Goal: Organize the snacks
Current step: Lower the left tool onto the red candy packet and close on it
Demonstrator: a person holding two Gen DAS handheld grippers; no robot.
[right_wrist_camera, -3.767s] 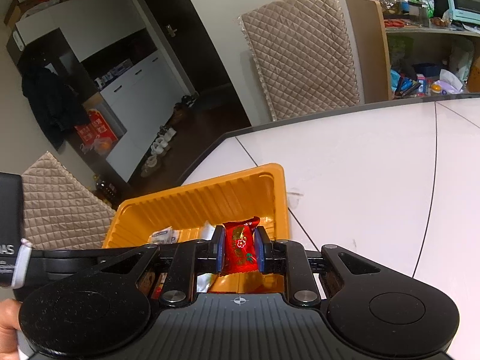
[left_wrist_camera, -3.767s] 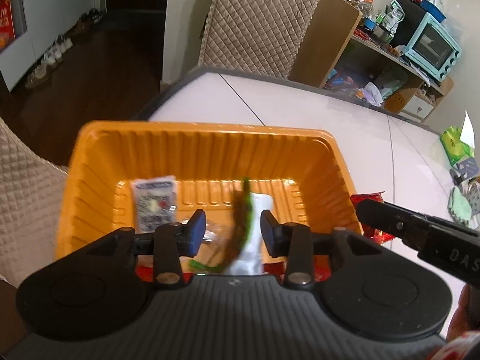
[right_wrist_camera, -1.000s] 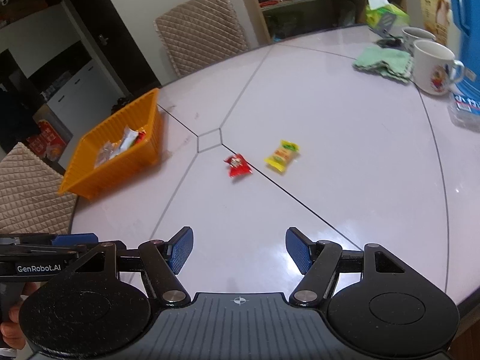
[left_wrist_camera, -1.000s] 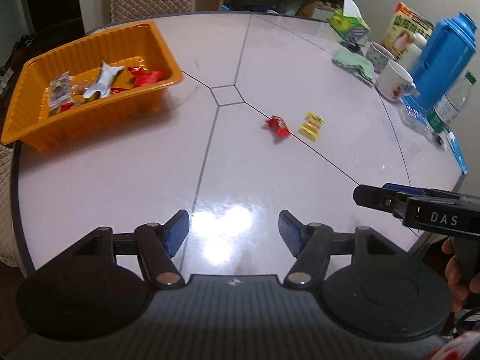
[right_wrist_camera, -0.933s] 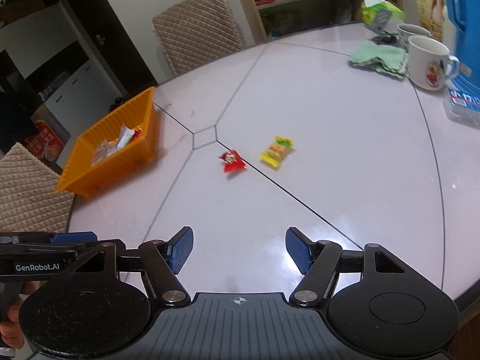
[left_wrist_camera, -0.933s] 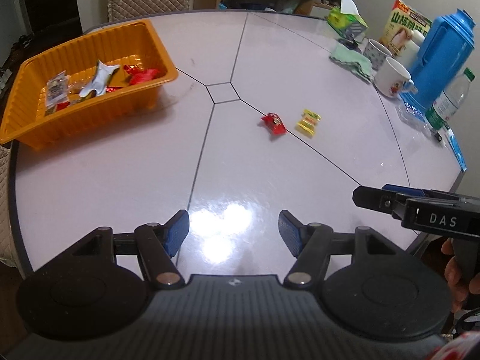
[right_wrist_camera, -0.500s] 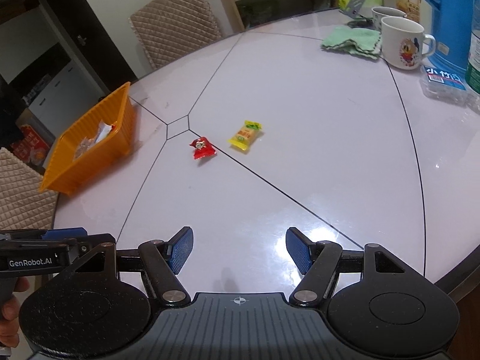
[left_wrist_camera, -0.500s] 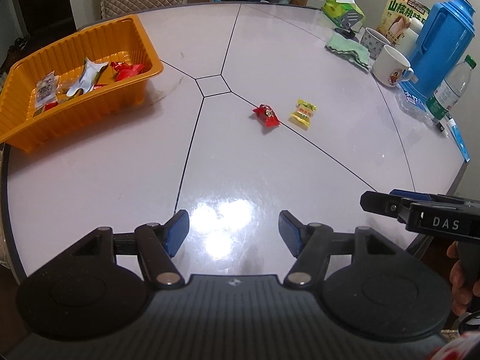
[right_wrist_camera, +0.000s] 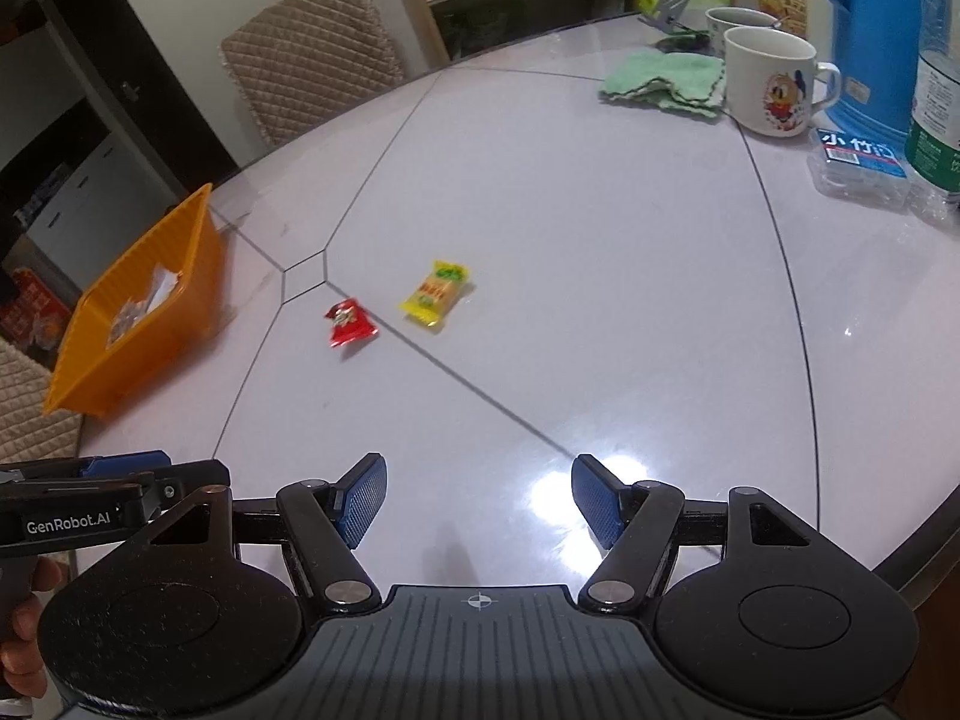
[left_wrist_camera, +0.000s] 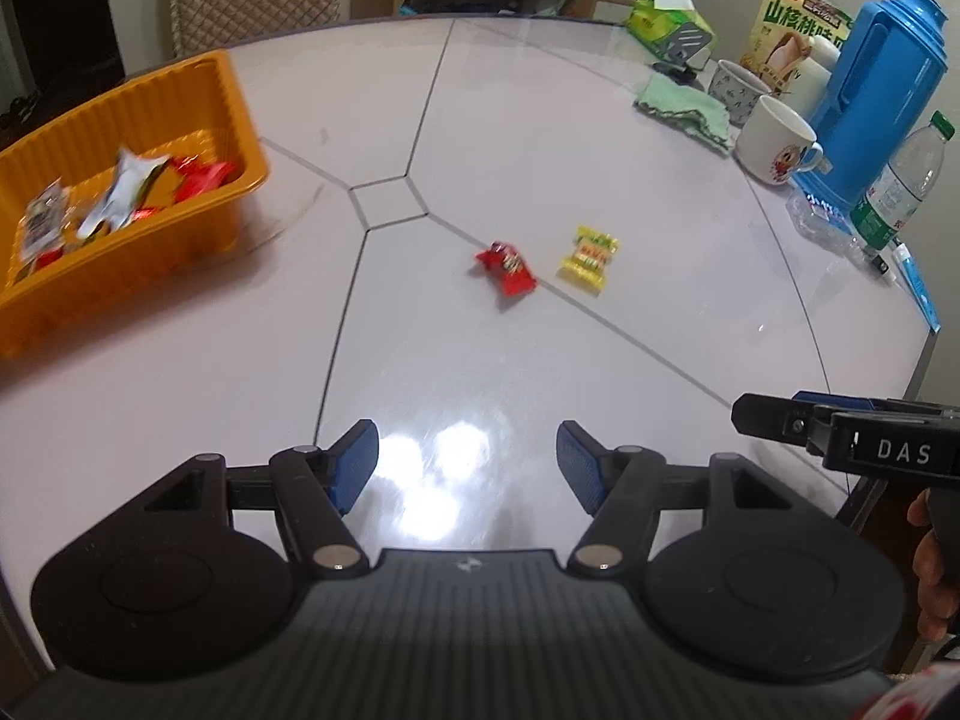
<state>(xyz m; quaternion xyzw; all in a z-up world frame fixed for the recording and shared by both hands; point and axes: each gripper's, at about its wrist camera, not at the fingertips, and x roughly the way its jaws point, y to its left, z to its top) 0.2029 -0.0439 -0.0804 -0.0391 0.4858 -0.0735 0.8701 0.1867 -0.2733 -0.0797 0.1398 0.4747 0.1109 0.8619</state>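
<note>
Two wrapped snacks lie side by side mid-table: a red packet point(left_wrist_camera: 506, 267) point(right_wrist_camera: 350, 322) and a yellow packet point(left_wrist_camera: 588, 259) point(right_wrist_camera: 436, 292) to its right. An orange tray point(left_wrist_camera: 198, 102) point(right_wrist_camera: 174, 288) at the left holds several snack packets. My left gripper point(left_wrist_camera: 467, 471) hovers open over bare tabletop, well short of the two packets, nothing between its blue pads. My right gripper point(right_wrist_camera: 478, 504) is open as well, above the near part of the table, the packets ahead and left of it. Each gripper shows at the edge of the other's view.
At the far right stand two white mugs point(right_wrist_camera: 771, 81), a green cloth point(right_wrist_camera: 663, 83), a blue thermos jug point(left_wrist_camera: 879, 96), a water bottle point(left_wrist_camera: 900, 183), a tissue box point(left_wrist_camera: 669, 30) and a cereal box. The table's round edge point(left_wrist_camera: 927, 354) is close on the right. A quilted chair point(right_wrist_camera: 312, 78) stands behind.
Both grippers have swung away from the orange tray toward the right and a little lower; the two loose packets now sit nearer the middle of both views. Both stay open and empty.
</note>
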